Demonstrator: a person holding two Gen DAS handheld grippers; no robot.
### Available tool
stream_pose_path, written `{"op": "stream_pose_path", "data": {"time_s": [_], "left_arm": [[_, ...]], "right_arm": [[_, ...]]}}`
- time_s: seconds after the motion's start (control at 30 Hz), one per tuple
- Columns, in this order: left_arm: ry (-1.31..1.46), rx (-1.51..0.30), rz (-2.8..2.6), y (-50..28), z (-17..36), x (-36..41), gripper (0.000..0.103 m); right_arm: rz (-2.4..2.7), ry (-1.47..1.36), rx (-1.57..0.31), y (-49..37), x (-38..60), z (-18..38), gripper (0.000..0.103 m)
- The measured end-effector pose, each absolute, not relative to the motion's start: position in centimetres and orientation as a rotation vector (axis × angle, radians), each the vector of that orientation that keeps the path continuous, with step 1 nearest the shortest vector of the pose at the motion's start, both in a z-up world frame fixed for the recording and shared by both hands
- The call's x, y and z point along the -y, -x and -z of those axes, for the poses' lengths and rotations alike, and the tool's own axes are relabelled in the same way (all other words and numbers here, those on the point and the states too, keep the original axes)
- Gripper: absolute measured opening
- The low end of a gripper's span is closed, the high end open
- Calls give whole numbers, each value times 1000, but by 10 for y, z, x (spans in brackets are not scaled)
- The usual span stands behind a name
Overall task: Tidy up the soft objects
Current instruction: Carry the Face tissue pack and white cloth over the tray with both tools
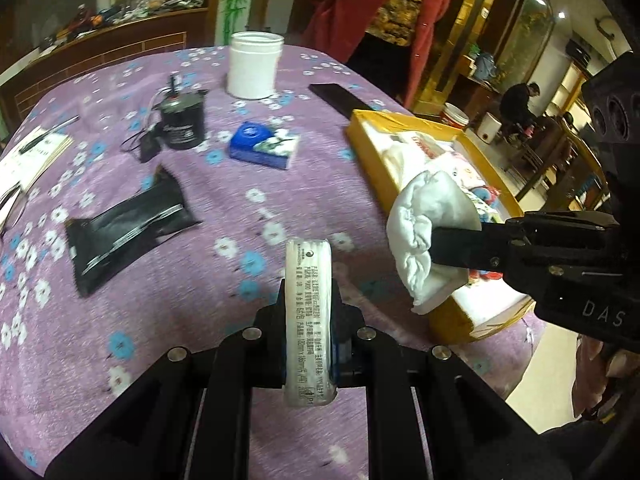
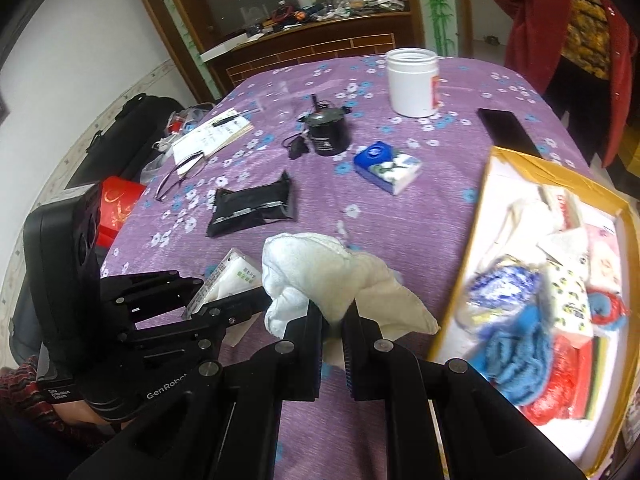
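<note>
Bare cloth [image 2: 432, 216] before crowded box [image 2: 486, 184]

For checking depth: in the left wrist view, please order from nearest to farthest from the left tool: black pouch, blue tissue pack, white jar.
1. black pouch, left, closest.
2. blue tissue pack, centre, farther back.
3. white jar, at the far edge.

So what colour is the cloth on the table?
The tablecloth is purple with little white and blue flowers; the left wrist view shows it best.
</note>
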State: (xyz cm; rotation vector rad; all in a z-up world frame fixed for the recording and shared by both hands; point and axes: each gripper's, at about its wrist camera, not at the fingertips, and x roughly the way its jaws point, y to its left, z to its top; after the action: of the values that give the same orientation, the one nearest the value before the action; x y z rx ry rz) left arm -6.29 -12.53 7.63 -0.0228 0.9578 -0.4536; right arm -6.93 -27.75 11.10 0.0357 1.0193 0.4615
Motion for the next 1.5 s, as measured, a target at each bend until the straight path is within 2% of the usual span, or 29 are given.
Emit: {"op": "stream_pose_path", "data": {"time_s": [0.93,1.5], "left_arm": [[-109,-939,746,70,-86,267,11],[-157,-983,767,72,-63,302,11]], "right_arm": [[-145,-90,-1004,93,411,-117,11],[-60,-70,-1100,102,440,-84,11]]}}
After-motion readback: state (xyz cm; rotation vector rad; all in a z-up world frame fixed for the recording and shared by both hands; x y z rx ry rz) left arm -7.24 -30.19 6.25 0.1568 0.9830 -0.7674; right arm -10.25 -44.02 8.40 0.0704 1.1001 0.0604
